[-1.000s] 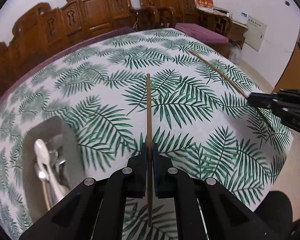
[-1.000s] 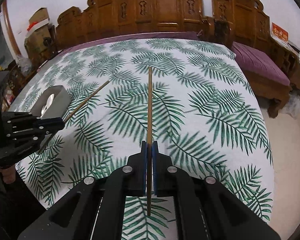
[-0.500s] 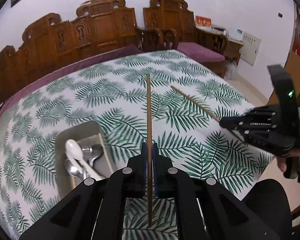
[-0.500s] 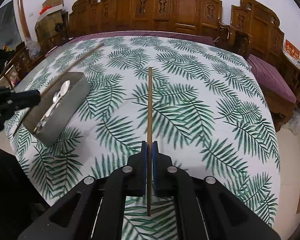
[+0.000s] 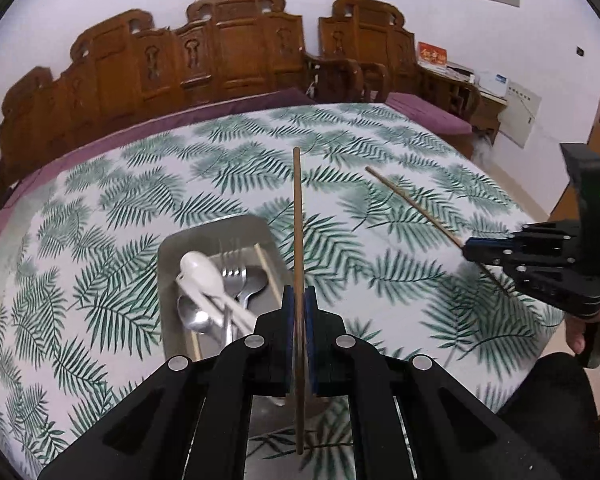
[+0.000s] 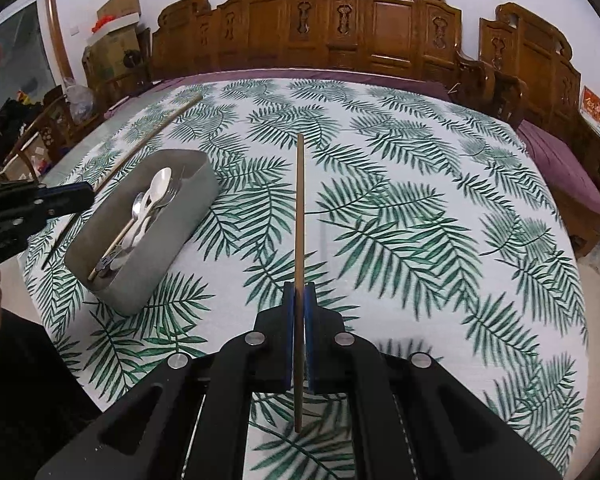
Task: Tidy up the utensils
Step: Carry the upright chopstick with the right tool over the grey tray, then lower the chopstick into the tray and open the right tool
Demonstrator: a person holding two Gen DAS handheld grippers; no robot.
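My left gripper [image 5: 299,300] is shut on a wooden chopstick [image 5: 297,216] that points forward above the table, just right of the grey utensil tray [image 5: 168,248]. The tray holds a white spoon [image 5: 198,270], metal spoons, a fork and chopsticks. My right gripper [image 6: 299,300] is shut on a second chopstick [image 6: 299,200] and is held above the table to the right of the tray [image 6: 180,216]. Each gripper shows in the other's view, the right one [image 5: 470,249] at the right edge, the left one [image 6: 88,196] at the left edge beside the tray.
The round table [image 6: 420,208] has a palm-leaf cloth. Carved wooden chairs [image 6: 380,28] and purple cushions ring its far side. Boxes [image 6: 116,28] stand at the back left.
Both grippers have lifted and pulled back with their chopsticks. The left one has swung towards the tray, which now lies right under its fingers. The tray has come into the right view.
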